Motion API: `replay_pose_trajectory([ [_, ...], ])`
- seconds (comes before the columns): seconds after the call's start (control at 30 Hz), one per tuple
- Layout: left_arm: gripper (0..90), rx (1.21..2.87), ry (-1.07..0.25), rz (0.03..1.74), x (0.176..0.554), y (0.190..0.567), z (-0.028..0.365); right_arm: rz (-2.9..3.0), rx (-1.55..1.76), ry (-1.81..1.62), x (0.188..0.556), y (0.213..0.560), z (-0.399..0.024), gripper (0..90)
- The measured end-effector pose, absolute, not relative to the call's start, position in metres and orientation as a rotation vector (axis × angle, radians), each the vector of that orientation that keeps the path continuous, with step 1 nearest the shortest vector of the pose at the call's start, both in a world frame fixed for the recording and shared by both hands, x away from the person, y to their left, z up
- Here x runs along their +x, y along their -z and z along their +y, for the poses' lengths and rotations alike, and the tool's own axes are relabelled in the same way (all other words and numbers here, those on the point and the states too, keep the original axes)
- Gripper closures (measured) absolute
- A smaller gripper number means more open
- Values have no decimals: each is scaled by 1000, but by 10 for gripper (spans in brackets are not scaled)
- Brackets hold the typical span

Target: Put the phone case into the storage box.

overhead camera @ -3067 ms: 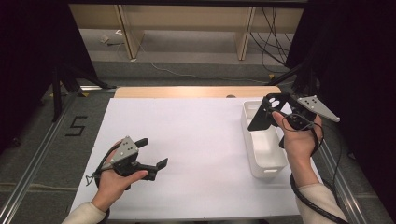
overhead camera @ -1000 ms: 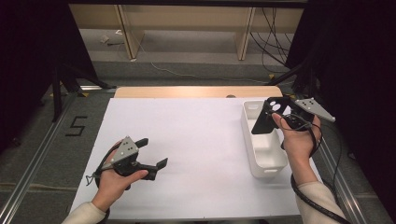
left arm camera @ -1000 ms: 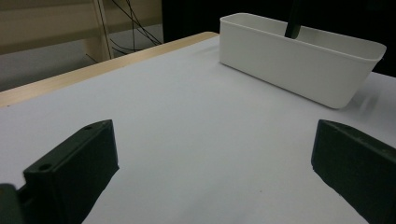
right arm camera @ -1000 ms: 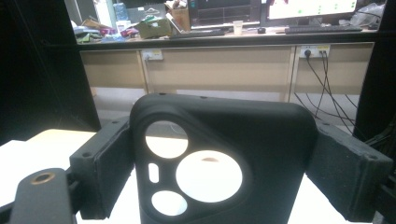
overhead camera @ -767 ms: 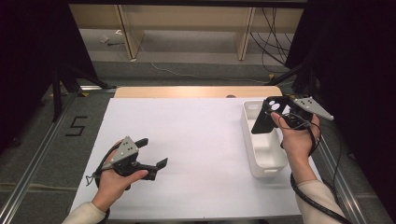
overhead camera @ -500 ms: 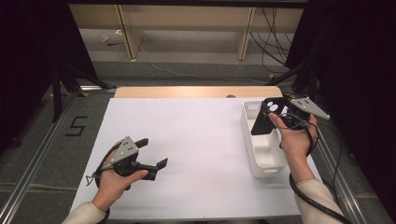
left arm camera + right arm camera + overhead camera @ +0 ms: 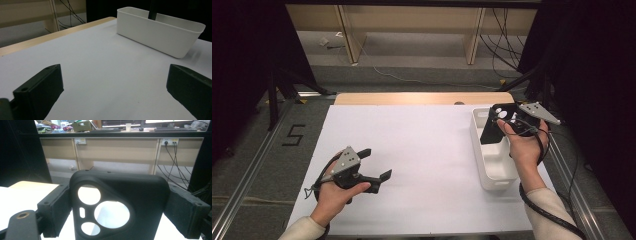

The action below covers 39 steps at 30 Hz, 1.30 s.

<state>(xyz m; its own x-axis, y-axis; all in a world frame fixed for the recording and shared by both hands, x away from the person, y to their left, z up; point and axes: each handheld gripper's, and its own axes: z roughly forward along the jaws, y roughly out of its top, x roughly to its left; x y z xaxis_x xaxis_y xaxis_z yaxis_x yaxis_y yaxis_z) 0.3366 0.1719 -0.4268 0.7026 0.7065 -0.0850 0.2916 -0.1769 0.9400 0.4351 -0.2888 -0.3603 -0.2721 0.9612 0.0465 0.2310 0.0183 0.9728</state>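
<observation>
My right gripper [image 7: 508,118] is shut on a black phone case [image 7: 496,125] with round camera cut-outs. It holds the case upright over the far end of a white plastic bin [image 7: 494,175]. In the right gripper view the case [image 7: 140,195] stands between both pads [image 7: 58,207], clamped by its side edges. My left gripper [image 7: 376,163] rests low over the white table sheet [image 7: 422,145] at the near left, jaws wide open and bare. In the left gripper view its jaws frame bare sheet, with the bin [image 7: 155,32] farther off.
The bin stands along the right edge of the sheet. A wooden strip [image 7: 422,98] borders the far side. Metal rails [image 7: 257,165] run along both sides of the table. Desks and cables [image 7: 172,157] stand beyond the far end.
My right hand has drifted slightly left and down with the case, bringing it closer over the bin. The left hand and its gripper have not moved.
</observation>
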Motion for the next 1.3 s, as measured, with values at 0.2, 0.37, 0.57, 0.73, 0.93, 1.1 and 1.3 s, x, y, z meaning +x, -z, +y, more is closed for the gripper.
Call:
replay_pose_trajectory([
  [0.2,4,1764,-447,794,337,427,172,1589,1249,-1296,440,359,-289,151],
  [0.37,4,1762,-448,796,337,427,172,1595,1251,-1291,444,359,-288,151],
  [0.57,4,1761,-446,794,337,427,172,1602,1260,-1276,448,359,-288,151],
  [0.73,5,1762,-445,797,337,427,172,1606,1263,-1272,453,359,-287,151],
  [0.93,5,1760,-445,796,337,427,172,1614,1268,-1261,458,360,-285,151],
  [1.1,5,1759,-442,798,337,427,172,1617,1273,-1257,461,361,-283,151],
  [1.3,5,1756,-443,797,337,427,172,1619,1272,-1253,466,360,-283,151],
])
